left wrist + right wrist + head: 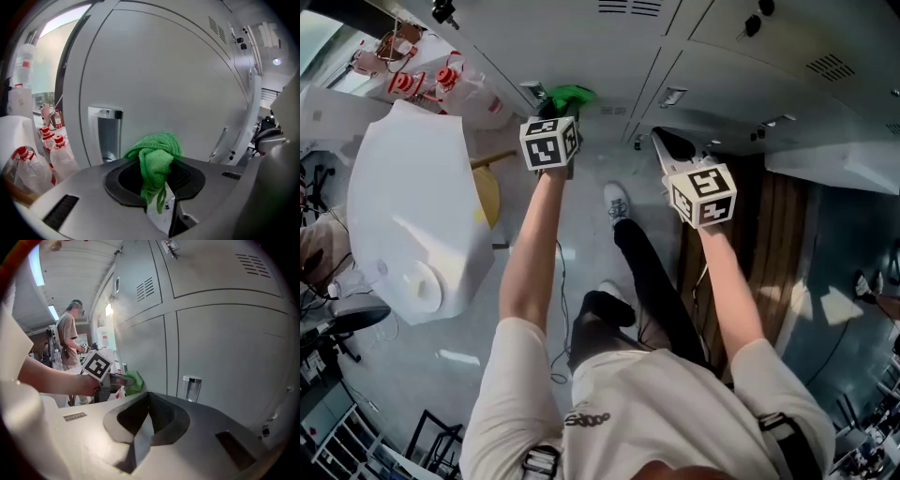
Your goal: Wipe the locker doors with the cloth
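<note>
Left tongs (157,180) pinching green cloth (154,150), bunched at the tips, close to grey locker door (164,84); contact unclear. Right tongs (146,397) pressed together, empty, facing lockers further right.

— What sort of place is this?
— Probably a lab or workshop locker area. Grey metal locker doors (220,333) with vent slots (146,288) fill the right of the frame. At the left, another person (69,336) stands under ceiling strip lights (53,312).
— Anything else?
— Red-capped bottles (60,152), lower left.
</note>
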`<state>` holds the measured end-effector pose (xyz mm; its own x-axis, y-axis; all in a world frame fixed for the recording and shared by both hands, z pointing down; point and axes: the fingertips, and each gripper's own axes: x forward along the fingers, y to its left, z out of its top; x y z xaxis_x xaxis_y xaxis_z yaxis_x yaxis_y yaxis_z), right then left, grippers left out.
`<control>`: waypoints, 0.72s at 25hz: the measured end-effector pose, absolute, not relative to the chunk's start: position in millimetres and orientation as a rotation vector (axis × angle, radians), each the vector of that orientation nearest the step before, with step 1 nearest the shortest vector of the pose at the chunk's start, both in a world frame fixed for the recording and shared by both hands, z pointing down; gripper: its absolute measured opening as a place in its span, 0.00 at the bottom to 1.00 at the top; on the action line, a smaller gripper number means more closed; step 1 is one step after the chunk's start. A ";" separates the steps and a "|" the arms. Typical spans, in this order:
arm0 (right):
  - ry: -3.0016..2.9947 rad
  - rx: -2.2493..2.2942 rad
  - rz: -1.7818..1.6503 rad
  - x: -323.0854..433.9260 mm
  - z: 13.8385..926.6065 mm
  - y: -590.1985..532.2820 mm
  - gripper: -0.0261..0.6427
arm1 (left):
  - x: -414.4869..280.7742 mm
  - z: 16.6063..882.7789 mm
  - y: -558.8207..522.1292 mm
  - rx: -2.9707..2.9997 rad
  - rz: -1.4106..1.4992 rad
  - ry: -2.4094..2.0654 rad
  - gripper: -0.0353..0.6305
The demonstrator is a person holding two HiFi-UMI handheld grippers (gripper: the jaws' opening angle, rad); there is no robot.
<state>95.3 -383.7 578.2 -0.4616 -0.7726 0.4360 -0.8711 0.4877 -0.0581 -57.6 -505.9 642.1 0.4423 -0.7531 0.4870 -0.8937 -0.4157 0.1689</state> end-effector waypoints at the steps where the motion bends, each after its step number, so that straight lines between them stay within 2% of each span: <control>1: -2.375 1.389 0.387 99.7 579.4 -384.4 0.05 | -50.0 646.1 -504.7 2.295 0.468 -1.368 0.23; 10: -2.281 1.448 0.418 136.7 601.5 -374.6 0.05 | 40.9 705.6 -487.9 2.308 0.499 -1.089 0.23; 13: -2.272 1.438 0.427 136.2 607.8 -371.9 0.05 | 24.5 727.3 -492.3 2.255 0.513 -1.169 0.23; 18: -2.276 1.427 0.420 127.9 609.1 -376.8 0.05 | -51.7 734.3 -508.7 2.127 0.501 -1.391 0.23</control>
<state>127.9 -376.8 609.1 -0.3852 -0.7768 0.4982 -0.9035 0.4274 -0.0322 -51.7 -508.7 734.3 0.3970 -0.7150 0.5755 -0.9177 -0.3182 0.2377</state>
